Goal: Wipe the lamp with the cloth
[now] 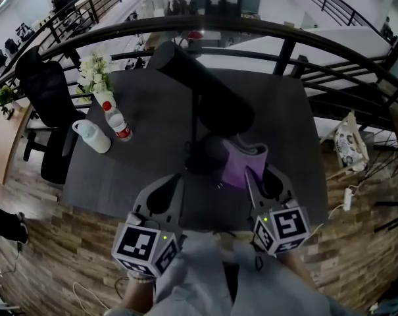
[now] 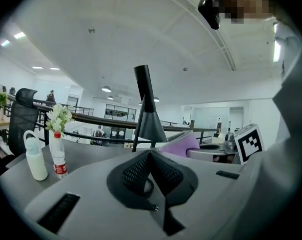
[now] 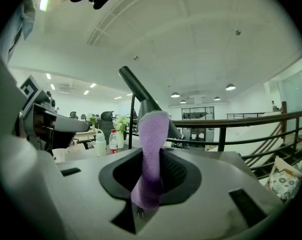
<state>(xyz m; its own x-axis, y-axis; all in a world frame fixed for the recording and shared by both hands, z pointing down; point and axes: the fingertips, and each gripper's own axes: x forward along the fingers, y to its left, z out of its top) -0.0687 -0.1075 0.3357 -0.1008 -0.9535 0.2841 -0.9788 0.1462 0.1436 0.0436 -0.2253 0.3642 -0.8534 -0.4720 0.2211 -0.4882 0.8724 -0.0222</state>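
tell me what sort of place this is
Probably an open-plan office on a raised gallery: a black office chair stands by the dark table, a curved railing runs behind it, and more desks show beyond.

Hidden and illegible parts.
Purple cloth (image 1: 240,164) covers part of lamp base (image 1: 206,154); its lower end vanishes between right tongs (image 3: 151,173); label on bottle (image 1: 119,123) illegible.

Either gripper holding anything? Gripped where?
Right hand-held gripper pinches the purple cloth near its lower end; the rest sticks out. Left hand-held gripper: shut, empty.
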